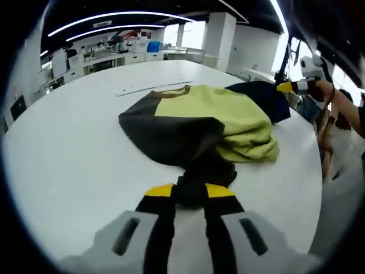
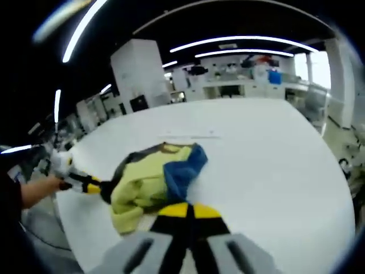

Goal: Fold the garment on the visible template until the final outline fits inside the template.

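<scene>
Left grey, yellow-tipped tongs (image 1: pixel 191 191) were clamped on a bunch of dark cloth. Right grey, yellow-tipped tongs (image 2: pixel 188 210) pinched blue cloth. Person's bare forearm (image 2: pixel 40 188) reached in behind left tongs.

Bright ceiling strip lights (image 1: pixel 114 17), window glare (image 1: pixel 279 34), fisheye warp, soft blur at edges.

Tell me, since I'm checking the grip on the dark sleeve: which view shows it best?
The left gripper view: the crumpled yellow-green, dark grey and blue fabric garment trails its dark grey sleeve into the left tongs, close up. The right gripper view shows those tongs small at the garment's far edge.
</scene>
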